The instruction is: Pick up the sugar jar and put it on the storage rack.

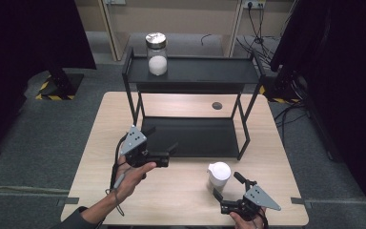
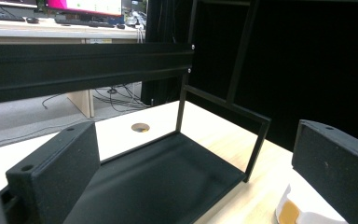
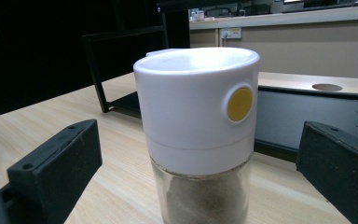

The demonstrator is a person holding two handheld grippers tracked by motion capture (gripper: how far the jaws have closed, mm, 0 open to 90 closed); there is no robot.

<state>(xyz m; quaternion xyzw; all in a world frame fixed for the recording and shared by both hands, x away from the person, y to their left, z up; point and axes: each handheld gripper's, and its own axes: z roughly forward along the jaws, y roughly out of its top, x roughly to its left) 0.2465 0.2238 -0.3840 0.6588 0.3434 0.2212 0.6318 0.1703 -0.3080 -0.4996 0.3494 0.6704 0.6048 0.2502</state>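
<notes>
Pale wooden table point(image 1: 186, 195) on grey carpet, dark curtains at both sides. Nearest the bottom edge of the high view, right gripper point(image 1: 227, 186), held in a hand at the table's front right corner, jaws spread wide and empty. Just ahead of it, between those parted jaws but untouched by either: upright glass shaker with tall white plastic cap point(image 1: 218, 175), a round yellow button on the cap's side and brownish powder in the glass below, seen close in the right gripper view point(image 3: 196, 126). To the left and a little farther in, left gripper point(image 1: 161, 144), carried in the left hand point(image 1: 132, 179), jaws likewise apart and holding nothing, hovering at the front left edge of the lower shelf. Beyond, black metal two-tier rack point(image 1: 190, 137) standing across the table's middle. Past the rack's lower shelf, small round hole point(image 1: 217, 105) in the tabletop. Farthest, on the upper shelf toward its left end, clear glass jar with silver lid point(image 1: 157, 53), white granules filling its lower part.
</notes>
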